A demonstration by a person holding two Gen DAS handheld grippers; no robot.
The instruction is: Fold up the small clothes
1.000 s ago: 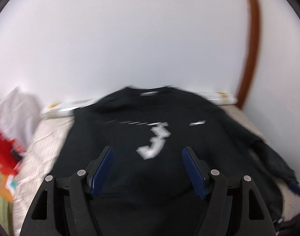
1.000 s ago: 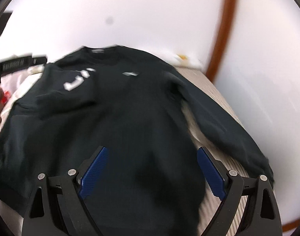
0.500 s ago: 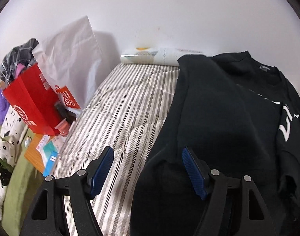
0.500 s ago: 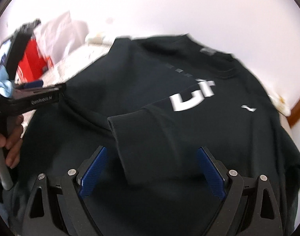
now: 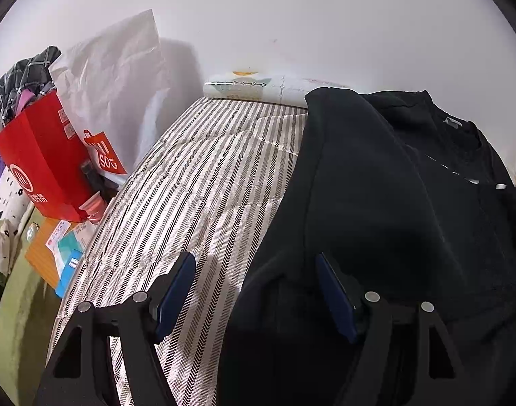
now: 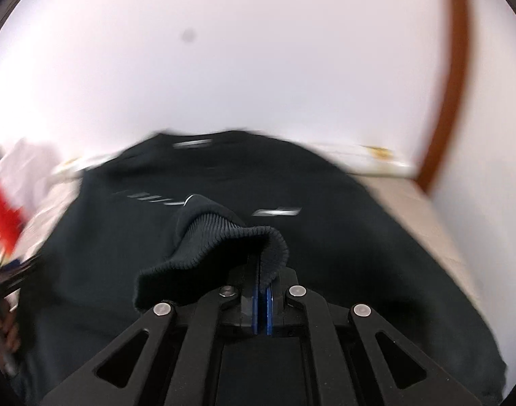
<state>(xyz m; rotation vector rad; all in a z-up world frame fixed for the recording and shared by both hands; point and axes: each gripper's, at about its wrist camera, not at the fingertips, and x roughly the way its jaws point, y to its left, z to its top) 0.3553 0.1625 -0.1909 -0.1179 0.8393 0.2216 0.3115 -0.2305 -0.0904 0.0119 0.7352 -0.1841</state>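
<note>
A black sweatshirt (image 5: 386,196) with white lettering lies on a striped bed cover (image 5: 203,182). My left gripper (image 5: 254,291) is open, low over the sweatshirt's left edge; one blue pad is over the bed cover, the other over the cloth. In the right wrist view the sweatshirt (image 6: 342,253) fills the lower half. My right gripper (image 6: 262,301) is shut on the ribbed sleeve cuff (image 6: 224,237), which bunches up above the jaws over the sweatshirt's chest.
A red paper bag (image 5: 44,165) and a white bag (image 5: 115,77) stand left of the bed, with small boxes (image 5: 63,253) on the floor. A patterned roll (image 5: 254,88) lies against the white wall. A brown door frame (image 6: 451,84) is at the right.
My right gripper has closed on the sleeve cuff and swung to face the wall. The left gripper has barely moved and stays open.
</note>
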